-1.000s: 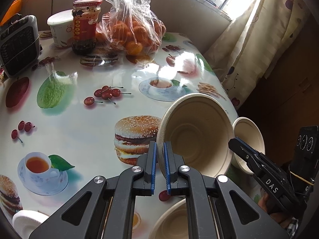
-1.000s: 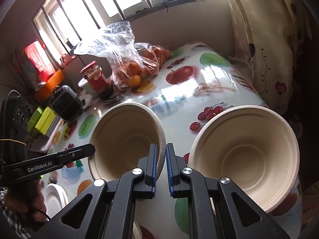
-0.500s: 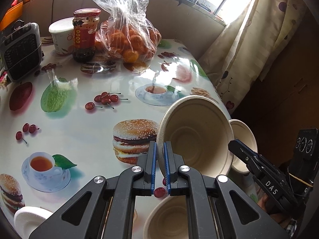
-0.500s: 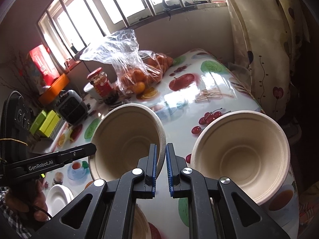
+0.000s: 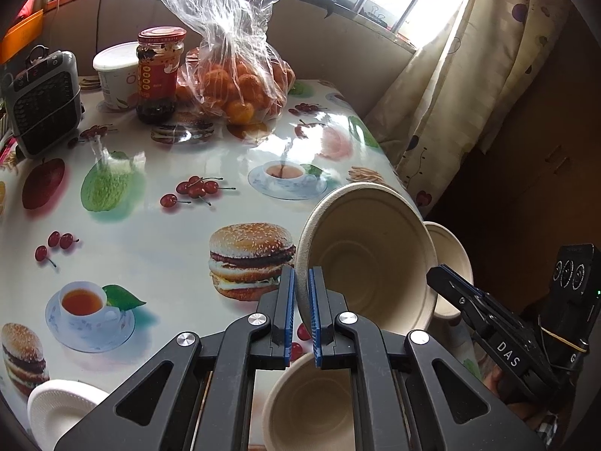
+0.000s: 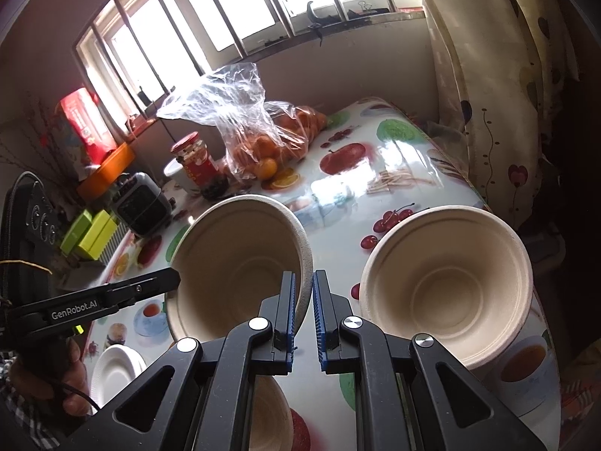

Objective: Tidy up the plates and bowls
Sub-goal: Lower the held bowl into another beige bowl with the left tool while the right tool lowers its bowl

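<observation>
L gripper (image 5: 301, 300) was clamped on the rim of a tilted bowl (image 5: 370, 259), lifted off the table (image 5: 157, 233). R gripper (image 6: 303, 300) pinched the same bowl's opposite rim. Second bowl (image 6: 447, 282) sat at 3 o'clock, third bowl (image 5: 308, 406) at 6, white plate (image 5: 56, 406) at 8.

Held tilted above the table, one beige paper bowl (image 5: 370, 259) pinched at opposite rim edges, with a second bowl (image 6: 447, 285) upright near the table's edge, a third (image 5: 311, 402) below it, and a white plate (image 5: 56, 406) apart.
</observation>
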`<state>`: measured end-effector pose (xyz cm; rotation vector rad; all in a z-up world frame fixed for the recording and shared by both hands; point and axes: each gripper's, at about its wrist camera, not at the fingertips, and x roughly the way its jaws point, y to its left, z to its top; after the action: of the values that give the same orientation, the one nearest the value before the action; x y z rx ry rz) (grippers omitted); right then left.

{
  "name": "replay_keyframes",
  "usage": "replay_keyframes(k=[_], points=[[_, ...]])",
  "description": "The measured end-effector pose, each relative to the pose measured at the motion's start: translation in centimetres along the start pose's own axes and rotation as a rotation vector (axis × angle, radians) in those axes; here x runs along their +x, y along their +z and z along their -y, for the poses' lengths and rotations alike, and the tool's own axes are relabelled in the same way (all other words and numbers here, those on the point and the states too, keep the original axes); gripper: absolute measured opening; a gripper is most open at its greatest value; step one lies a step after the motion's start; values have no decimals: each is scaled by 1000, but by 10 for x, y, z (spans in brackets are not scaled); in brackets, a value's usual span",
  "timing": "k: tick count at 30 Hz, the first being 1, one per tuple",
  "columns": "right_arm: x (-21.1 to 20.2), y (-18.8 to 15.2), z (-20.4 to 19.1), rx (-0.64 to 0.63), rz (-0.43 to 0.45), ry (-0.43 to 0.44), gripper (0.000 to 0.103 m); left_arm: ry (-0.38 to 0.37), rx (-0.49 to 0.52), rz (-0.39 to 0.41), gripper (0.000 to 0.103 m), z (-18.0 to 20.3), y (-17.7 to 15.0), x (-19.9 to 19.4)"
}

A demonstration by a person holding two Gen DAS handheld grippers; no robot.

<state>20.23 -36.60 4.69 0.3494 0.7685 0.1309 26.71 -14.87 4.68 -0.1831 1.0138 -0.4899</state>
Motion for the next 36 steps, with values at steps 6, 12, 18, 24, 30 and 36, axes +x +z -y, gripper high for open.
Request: replay_keyframes(k=[6,12,18,24,30,36], points=[[-10,-6,-6,-2,9,2,10,-6,-1,3,8,-1,-7,-8],[-18,-14,-10,1,11,7,10,-8,3,9,8,-2,-15,-17],[-29,-25,-15,7,14,21,10,-13,1,12,8,-4,-24,-25],[-34,-36,-19,12,10,24,10,-15,-2,12,8,-6,-34,-31],[-40,-49,-25,16,5,24,10,-18,-10,8,8,-9,-43,-35],[-47,-58,-30,17,6,25,10,-22,-12,8,8,-12,-52,-40]])
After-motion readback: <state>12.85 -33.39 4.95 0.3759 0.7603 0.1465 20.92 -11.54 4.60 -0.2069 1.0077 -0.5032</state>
